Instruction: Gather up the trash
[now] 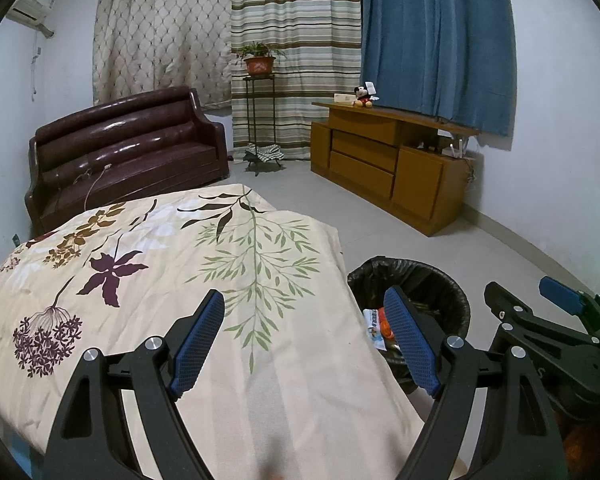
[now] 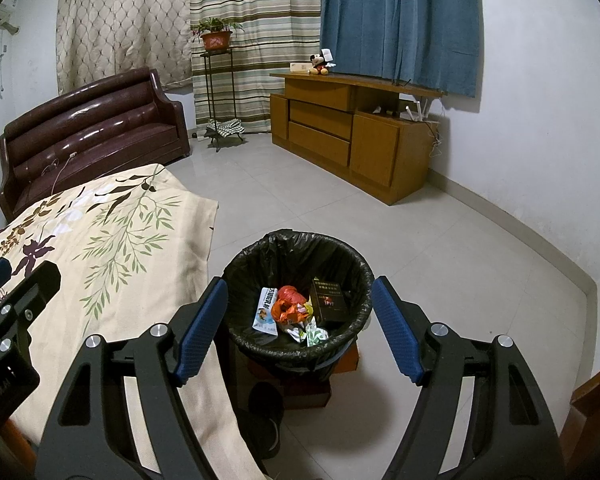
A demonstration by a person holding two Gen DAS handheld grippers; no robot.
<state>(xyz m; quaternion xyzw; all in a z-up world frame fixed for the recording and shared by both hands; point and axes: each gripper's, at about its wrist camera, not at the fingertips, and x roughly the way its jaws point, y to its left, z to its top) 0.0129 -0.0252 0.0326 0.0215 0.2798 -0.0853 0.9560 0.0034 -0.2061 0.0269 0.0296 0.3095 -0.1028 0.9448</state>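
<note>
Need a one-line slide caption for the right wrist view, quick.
Open right gripper above a black-lined trash bin holding wrappers and a dark box, beside the floral bedspread.

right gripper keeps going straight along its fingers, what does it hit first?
Most likely the trash bin: the open, empty right gripper points down into its mouth, so it would meet the black liner rim or the trash inside, such as the dark box. Depth is unclear from this view.
</note>
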